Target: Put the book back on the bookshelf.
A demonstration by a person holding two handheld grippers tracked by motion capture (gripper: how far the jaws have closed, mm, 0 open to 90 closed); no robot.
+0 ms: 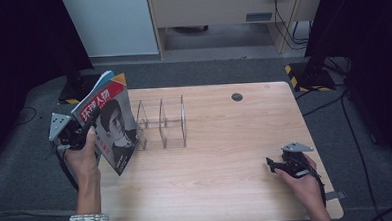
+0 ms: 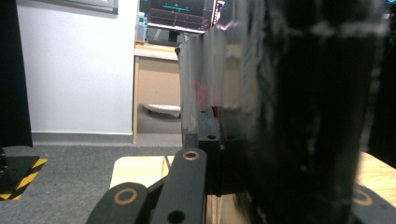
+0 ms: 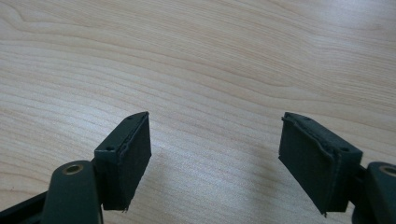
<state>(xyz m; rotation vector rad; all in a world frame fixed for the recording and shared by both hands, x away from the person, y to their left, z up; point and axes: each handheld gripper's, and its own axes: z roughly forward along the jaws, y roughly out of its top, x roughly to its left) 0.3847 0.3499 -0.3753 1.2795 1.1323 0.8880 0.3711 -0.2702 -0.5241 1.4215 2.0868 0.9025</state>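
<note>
The left gripper [image 1: 82, 131] holds a magazine [image 1: 112, 126] tilted upright, its fingers pinching the cover, just left of the clear rack [image 1: 162, 123]. The right gripper [image 1: 281, 165] rests on the counter [image 1: 225, 139], well right of the rack, fingers spread.

The magazine [image 1: 112, 125] is held in the left gripper [image 1: 80, 131], raised above the table's [image 1: 225, 139] left edge. Just to the right of that gripper, the clear divider rack [image 1: 162, 123] is set on the table. The right gripper [image 1: 276, 165] is placed well apart, toward the table's near right corner.
</note>
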